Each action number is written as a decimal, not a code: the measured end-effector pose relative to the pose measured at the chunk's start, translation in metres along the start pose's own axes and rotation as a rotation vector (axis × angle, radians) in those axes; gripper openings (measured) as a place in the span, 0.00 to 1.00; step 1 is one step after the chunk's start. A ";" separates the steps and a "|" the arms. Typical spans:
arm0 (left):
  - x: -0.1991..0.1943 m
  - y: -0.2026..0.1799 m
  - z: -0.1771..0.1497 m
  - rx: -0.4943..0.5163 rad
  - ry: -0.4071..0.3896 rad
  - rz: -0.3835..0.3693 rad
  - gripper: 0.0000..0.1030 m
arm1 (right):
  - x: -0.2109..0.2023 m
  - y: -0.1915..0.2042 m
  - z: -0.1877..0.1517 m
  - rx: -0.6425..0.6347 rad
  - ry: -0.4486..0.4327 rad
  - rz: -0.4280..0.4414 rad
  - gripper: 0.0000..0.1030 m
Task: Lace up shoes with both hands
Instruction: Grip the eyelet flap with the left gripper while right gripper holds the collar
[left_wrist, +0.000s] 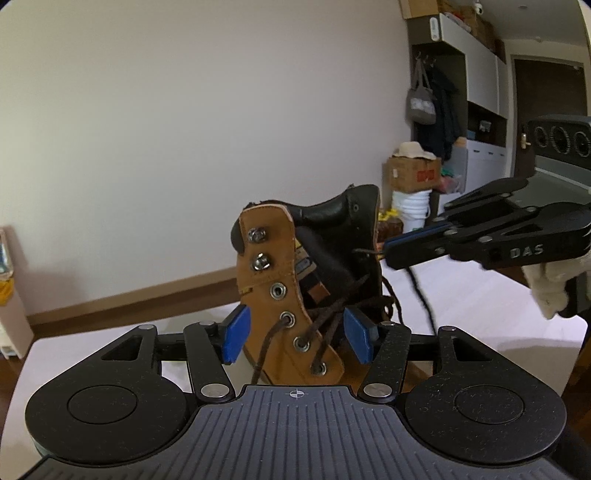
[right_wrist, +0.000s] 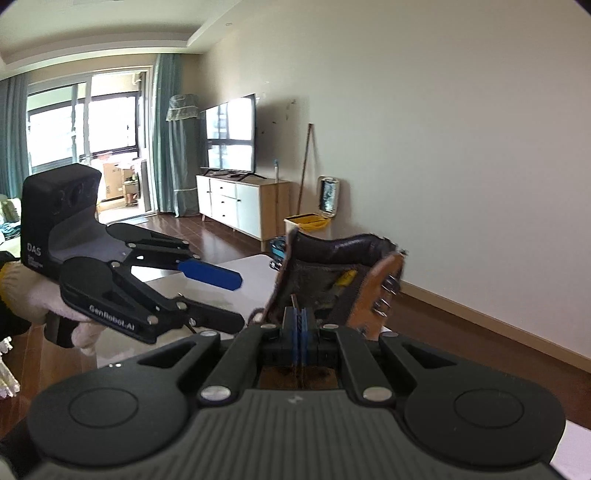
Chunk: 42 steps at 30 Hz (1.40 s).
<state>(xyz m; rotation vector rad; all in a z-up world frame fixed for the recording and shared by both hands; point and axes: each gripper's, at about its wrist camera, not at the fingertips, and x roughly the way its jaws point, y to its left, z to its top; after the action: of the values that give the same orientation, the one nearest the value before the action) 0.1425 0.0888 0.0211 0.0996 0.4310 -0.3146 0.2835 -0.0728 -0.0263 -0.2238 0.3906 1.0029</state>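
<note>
Two grippers on the boot (left_wrist: 295, 295): my right gripper (left_wrist: 388, 254) pinches the lace (left_wrist: 417, 288) beside its collar; left gripper (left_wrist: 295, 336) gapes, straddling its eyelet flap, nearer.

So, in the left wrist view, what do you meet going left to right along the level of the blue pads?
Left blue pad → tan eyelet flap of the boot → crossed brown laces → right blue pad → dangling lace end → right hand-held gripper, shut on the lace, slightly higher.
</note>
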 end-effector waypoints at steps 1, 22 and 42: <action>0.000 0.001 0.000 -0.002 -0.001 -0.002 0.59 | 0.004 0.001 0.002 -0.010 0.005 0.010 0.03; 0.033 -0.007 0.003 -0.177 0.015 0.143 0.39 | 0.017 0.003 0.007 -0.074 0.084 0.018 0.03; 0.032 0.042 -0.011 -0.456 -0.005 -0.029 0.19 | 0.015 0.008 0.014 -0.166 0.065 0.129 0.03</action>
<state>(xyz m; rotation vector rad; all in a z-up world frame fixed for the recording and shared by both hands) 0.1796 0.1216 -0.0012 -0.3523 0.4905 -0.2386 0.2871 -0.0520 -0.0196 -0.3859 0.3849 1.1584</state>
